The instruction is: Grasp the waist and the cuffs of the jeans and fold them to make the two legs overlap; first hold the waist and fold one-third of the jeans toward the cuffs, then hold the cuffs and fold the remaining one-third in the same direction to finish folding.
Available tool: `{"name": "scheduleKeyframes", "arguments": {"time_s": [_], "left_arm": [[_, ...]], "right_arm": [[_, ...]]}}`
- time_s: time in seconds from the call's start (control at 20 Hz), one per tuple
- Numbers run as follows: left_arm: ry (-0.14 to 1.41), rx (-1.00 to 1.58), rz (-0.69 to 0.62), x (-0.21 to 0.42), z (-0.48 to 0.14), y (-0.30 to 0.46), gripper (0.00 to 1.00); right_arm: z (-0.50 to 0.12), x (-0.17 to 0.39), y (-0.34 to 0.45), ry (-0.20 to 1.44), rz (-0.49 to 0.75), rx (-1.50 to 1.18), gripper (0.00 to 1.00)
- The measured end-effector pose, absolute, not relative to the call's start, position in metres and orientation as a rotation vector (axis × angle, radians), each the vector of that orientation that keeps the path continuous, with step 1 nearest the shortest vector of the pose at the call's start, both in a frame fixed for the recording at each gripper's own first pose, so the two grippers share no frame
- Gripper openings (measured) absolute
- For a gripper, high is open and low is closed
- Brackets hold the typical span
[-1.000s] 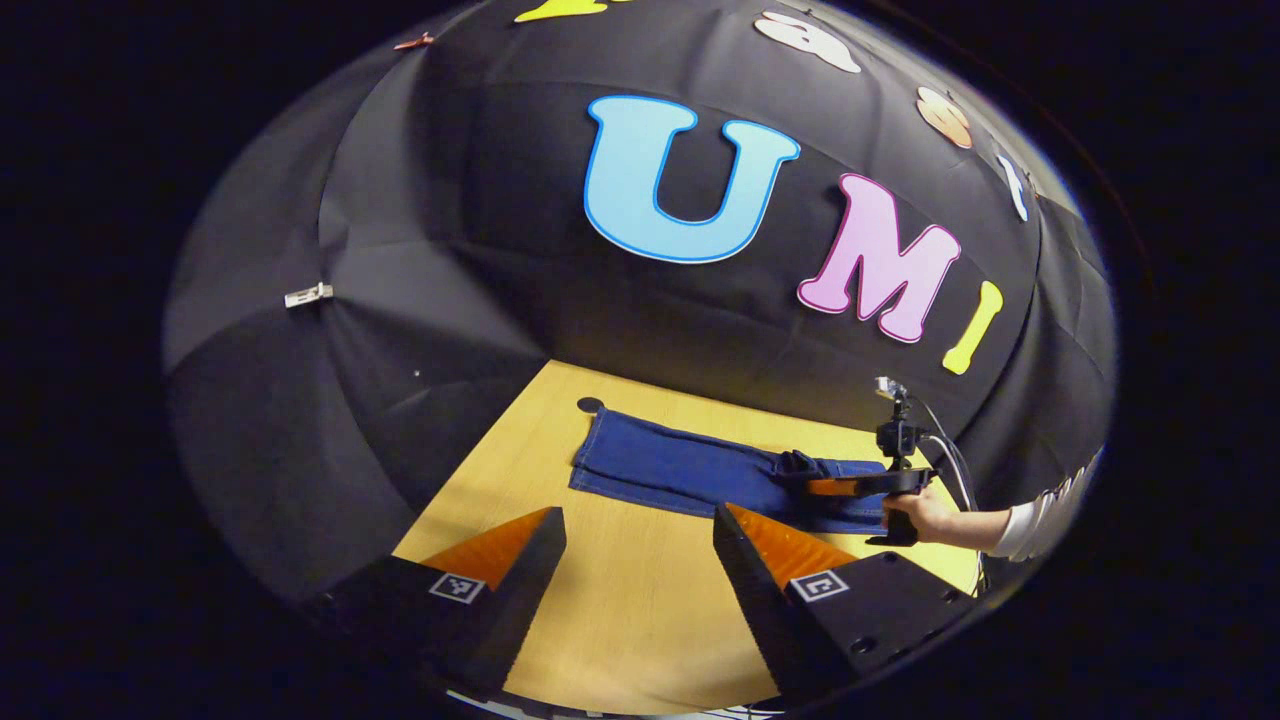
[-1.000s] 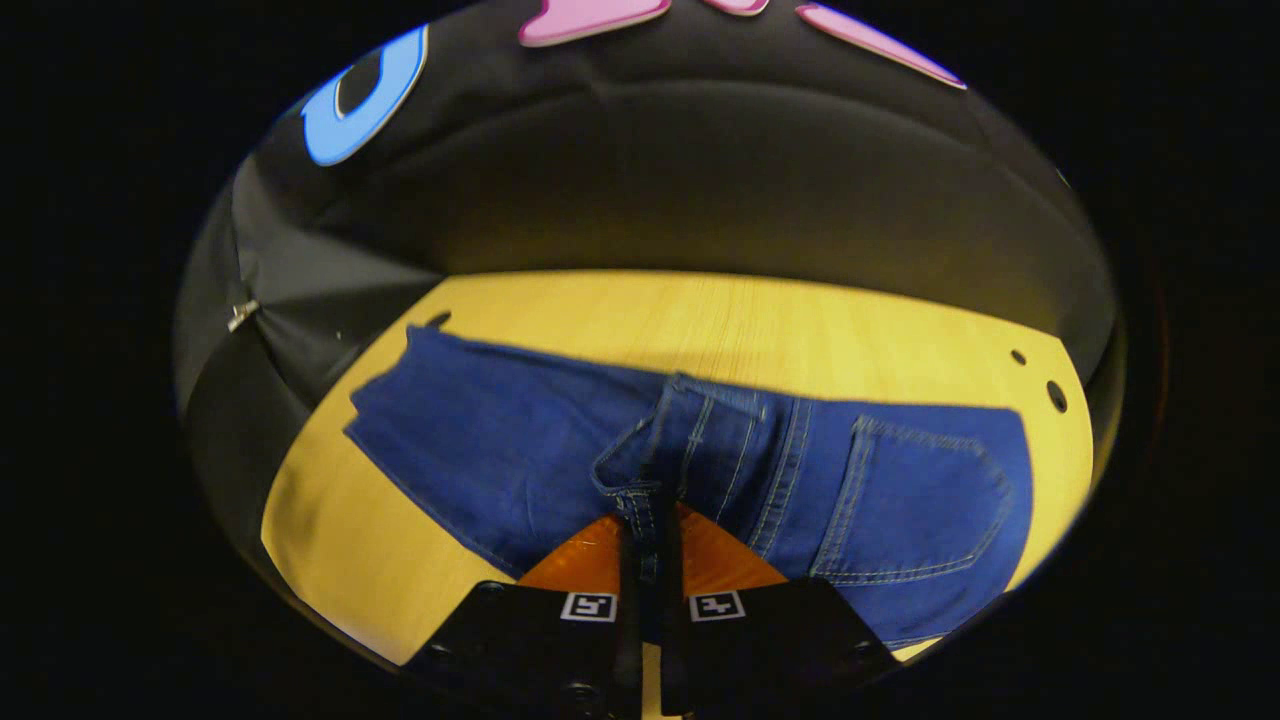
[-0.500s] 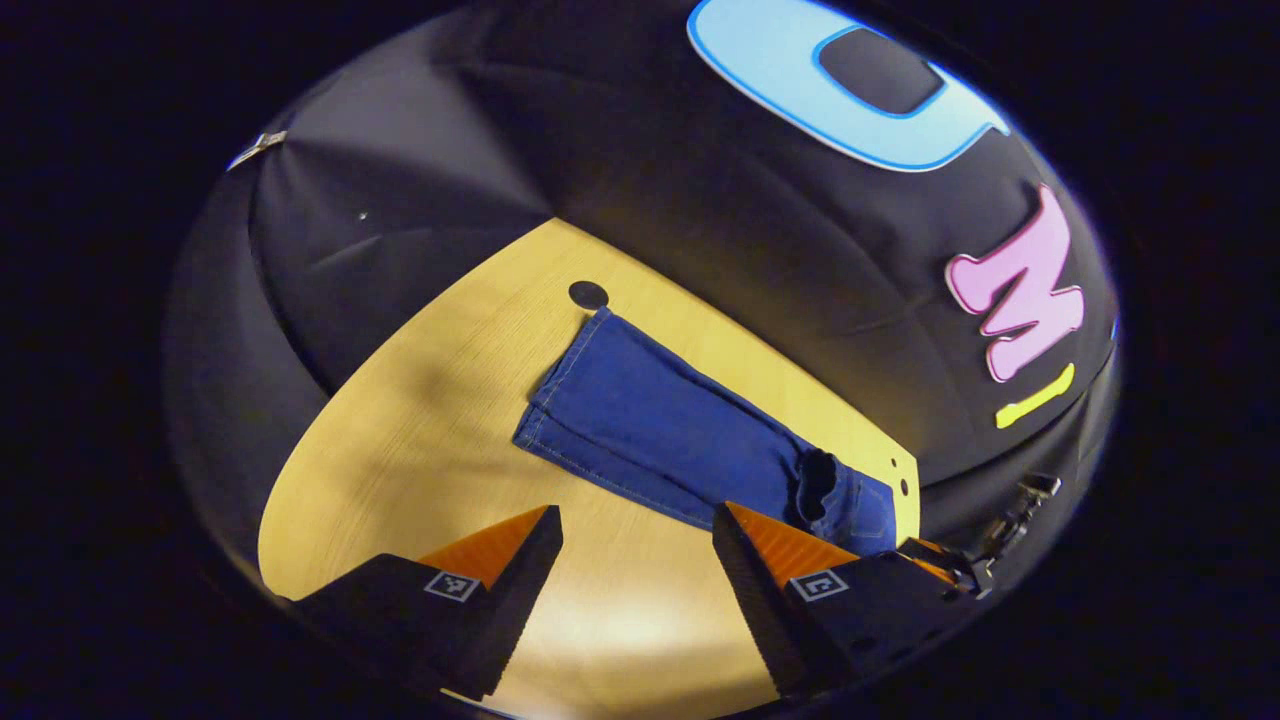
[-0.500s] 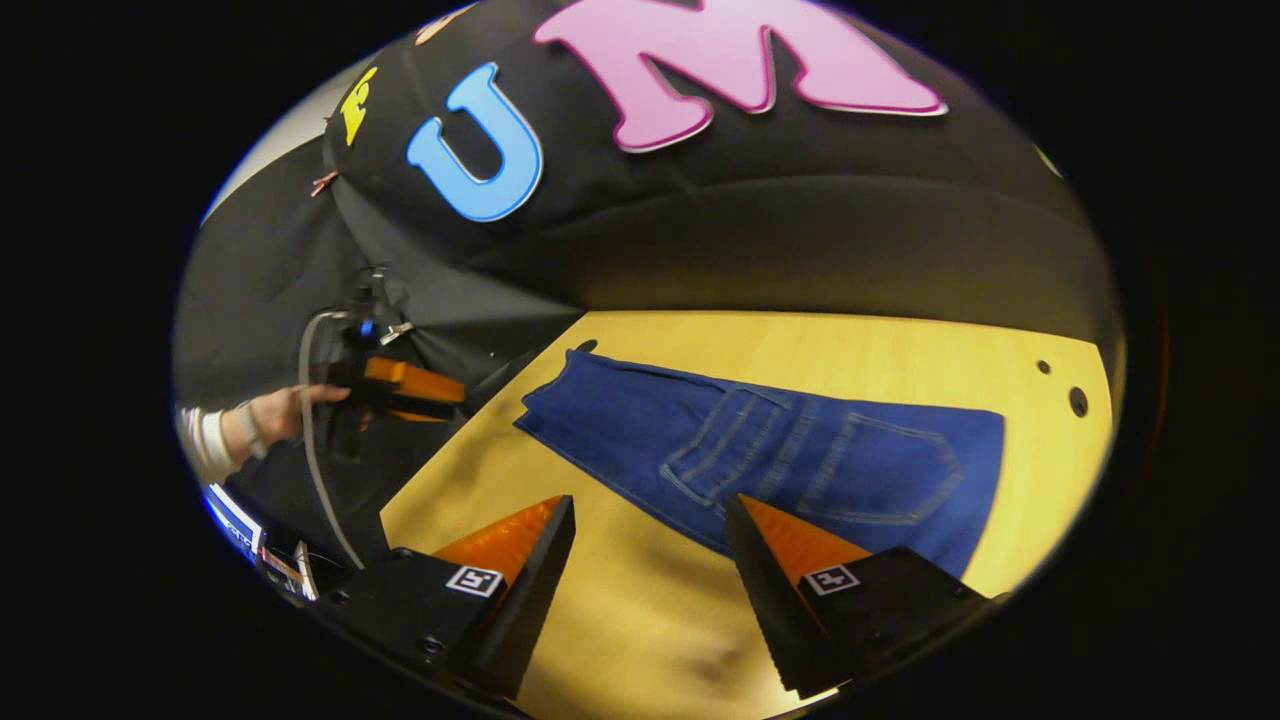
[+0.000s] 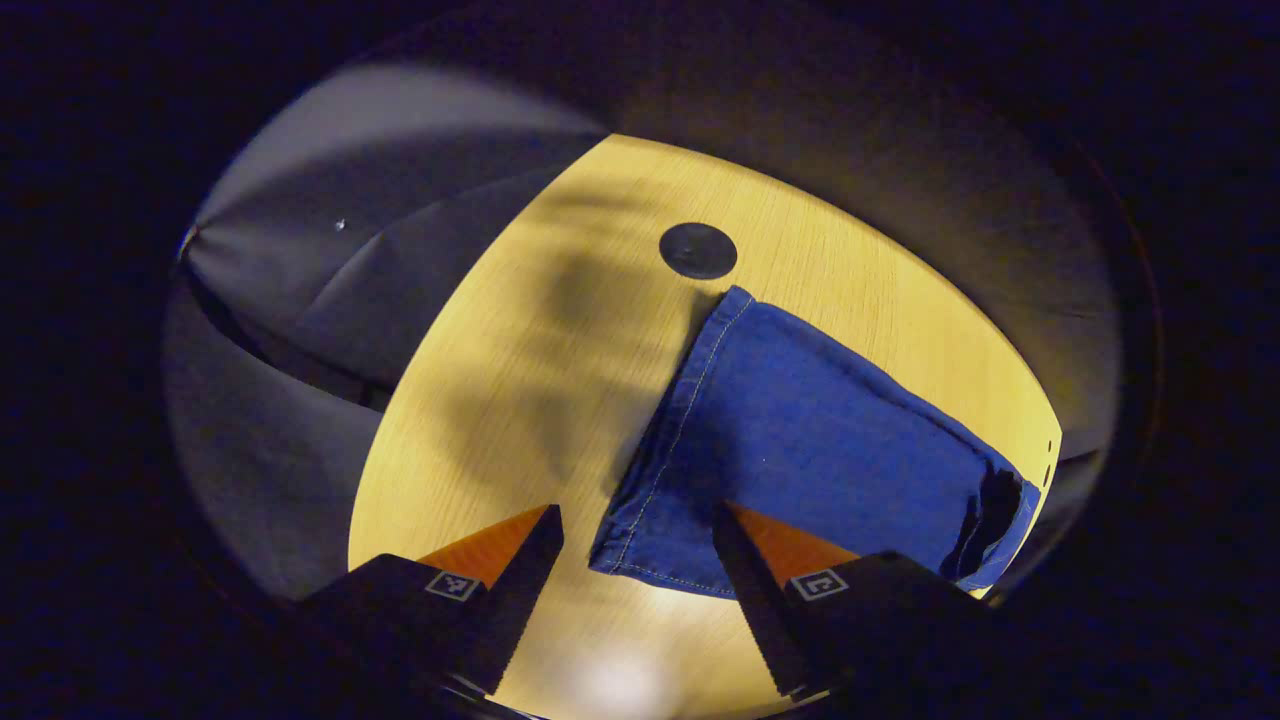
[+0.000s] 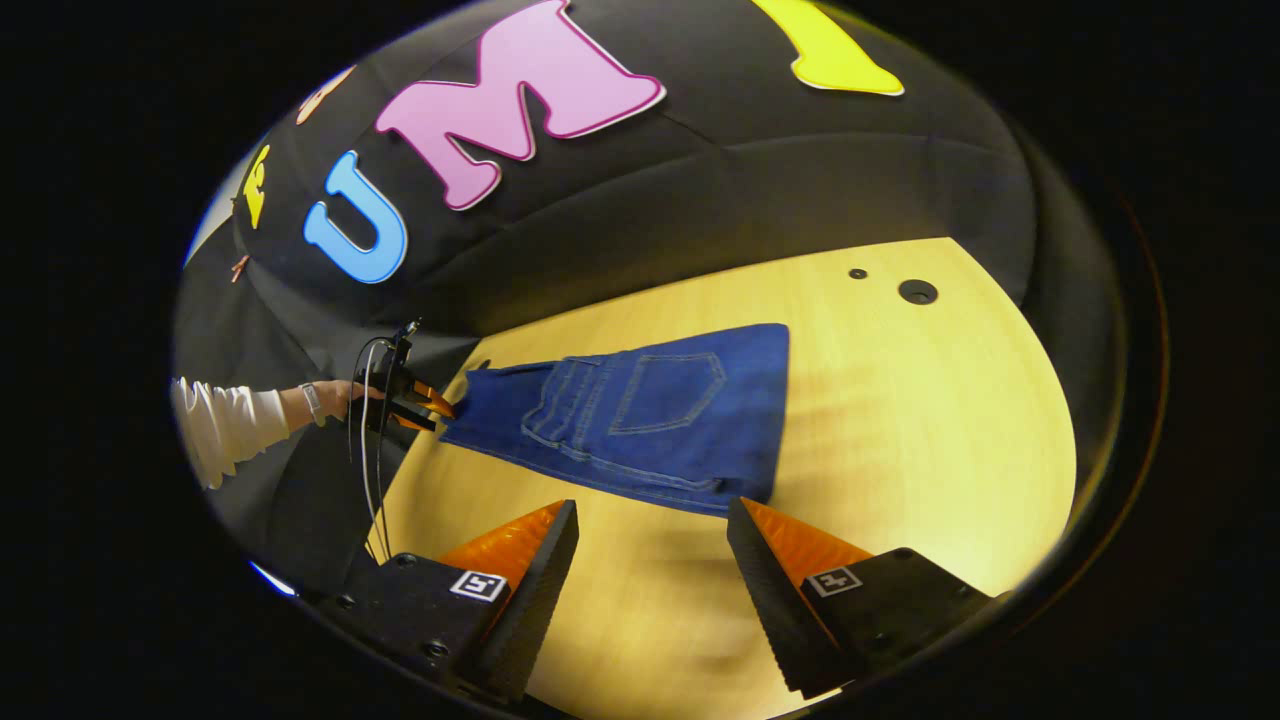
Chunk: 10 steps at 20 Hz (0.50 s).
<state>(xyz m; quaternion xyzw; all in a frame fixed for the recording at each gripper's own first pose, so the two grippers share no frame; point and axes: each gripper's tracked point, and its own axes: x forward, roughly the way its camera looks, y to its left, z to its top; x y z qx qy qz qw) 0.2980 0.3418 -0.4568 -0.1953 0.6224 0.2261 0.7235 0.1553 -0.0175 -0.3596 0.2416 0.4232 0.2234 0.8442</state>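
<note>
The blue jeans [image 5: 820, 430] lie flat on the yellow wooden table [image 5: 520, 350], legs overlapping. The waist third is folded over the legs, back pocket up [image 6: 670, 385]. In the left gripper view the stitched cuff edge [image 5: 670, 430] lies just ahead of my open left gripper [image 5: 636, 510], whose right finger [image 5: 770, 545] stands over the near cuff corner. From the right gripper view, the left gripper [image 6: 440, 408] sits at the cuff end of the jeans [image 6: 640, 410], held by a hand in a white sleeve. My right gripper [image 6: 652, 505] is open above bare table, short of the folded end.
A dark round hole [image 5: 698, 250] in the table sits just past the far cuff corner. Two more holes [image 6: 917, 291] mark the far right of the table [image 6: 900, 420]. Black cloth walls close in behind and at the left, where a cable hangs from the left gripper.
My right gripper has let go of the waist, opened and drawn back from the jeans. The left gripper has dropped and moved in close to the cuffs, staying open.
</note>
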Motion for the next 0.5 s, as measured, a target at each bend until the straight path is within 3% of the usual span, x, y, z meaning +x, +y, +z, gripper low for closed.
{"name": "scheduleKeyframes", "arguments": {"time_s": [0.2,0.5], "left_arm": [[1.439,-0.369,0.465,0.298,-0.470,0.333,0.99],[1.409,-0.328,0.405,0.304,-0.461,0.328,0.95]], "right_arm": [[-0.364,0.158,-0.015,0.922,0.482,0.542,0.92],[-0.349,0.160,-0.001,0.898,0.515,0.543,0.92]]}}
